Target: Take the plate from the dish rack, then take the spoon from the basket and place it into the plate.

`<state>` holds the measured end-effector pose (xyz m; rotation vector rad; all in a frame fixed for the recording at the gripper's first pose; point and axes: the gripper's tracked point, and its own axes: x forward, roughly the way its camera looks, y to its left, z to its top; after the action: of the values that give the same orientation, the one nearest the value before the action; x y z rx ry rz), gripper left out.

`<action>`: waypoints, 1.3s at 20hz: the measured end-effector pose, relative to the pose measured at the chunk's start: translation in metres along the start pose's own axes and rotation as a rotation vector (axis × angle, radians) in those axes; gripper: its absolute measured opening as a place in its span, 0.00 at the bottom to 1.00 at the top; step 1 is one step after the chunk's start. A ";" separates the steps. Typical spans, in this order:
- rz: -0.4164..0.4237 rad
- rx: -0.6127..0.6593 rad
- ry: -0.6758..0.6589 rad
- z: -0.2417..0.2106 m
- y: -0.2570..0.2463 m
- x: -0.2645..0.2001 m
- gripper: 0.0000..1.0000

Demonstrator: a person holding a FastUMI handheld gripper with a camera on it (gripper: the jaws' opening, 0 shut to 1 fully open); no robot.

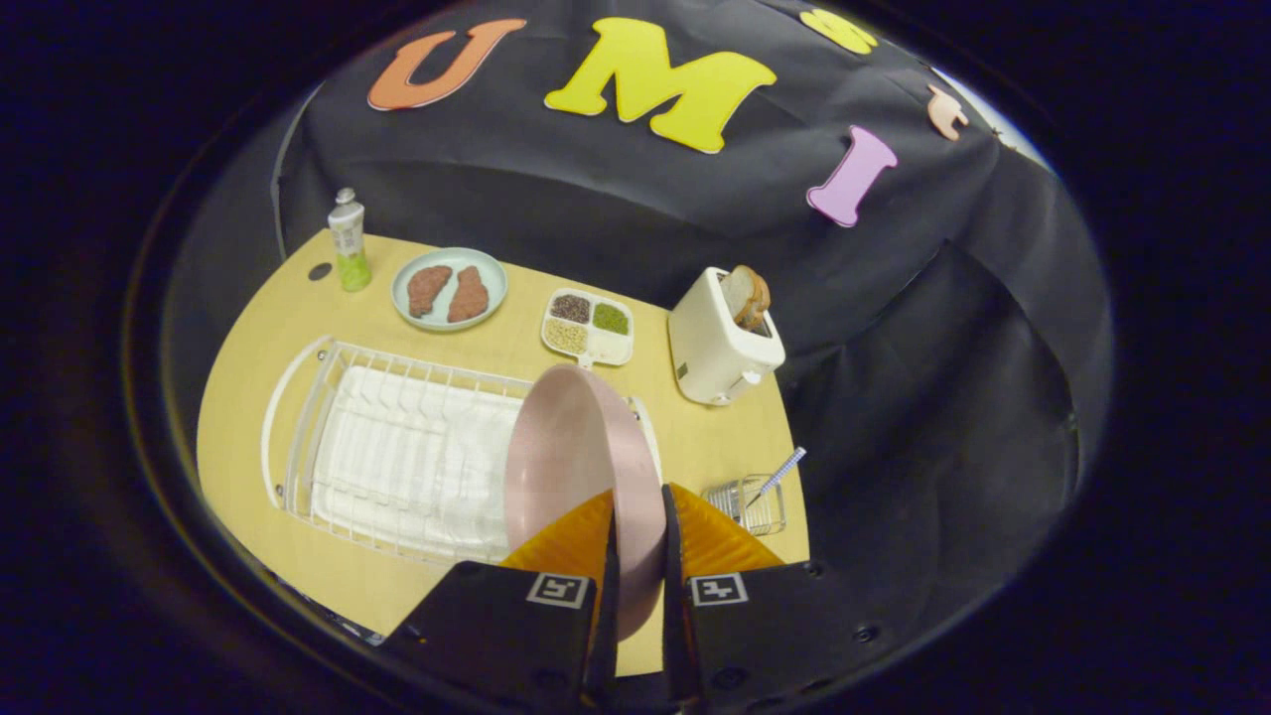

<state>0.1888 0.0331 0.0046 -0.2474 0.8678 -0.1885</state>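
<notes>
The tool (636, 541) is clamped on the pink plate's (571, 447) rim, holding it on edge above the dish rack (397, 447); bare table (710, 447) lies right, toward the spoon's (779, 475) basket (750, 504).

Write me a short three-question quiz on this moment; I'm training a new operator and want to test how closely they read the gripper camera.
1. True or false: the gripper is shut on the round pink plate.
2. Where is the spoon with the checked handle?
A. On the pink plate
B. In the small clear basket
C. In the white wire dish rack
3. Fill in: the white toaster holds a slice of ____.

Key
1. True: both fingers press on the plate's rim, and the plate stands on edge between them.
2. B: its handle sticks up out of the basket, beside the fingers.
3. Bread.
</notes>
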 end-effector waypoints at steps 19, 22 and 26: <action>0.345 0.141 -0.106 -0.233 0.054 0.021 0.23; 0.385 0.173 -0.108 -0.241 0.050 0.035 0.23; 0.466 0.241 -0.077 -0.264 0.042 0.065 0.26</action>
<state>0.0288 0.0199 -0.2194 0.1739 0.7964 0.1507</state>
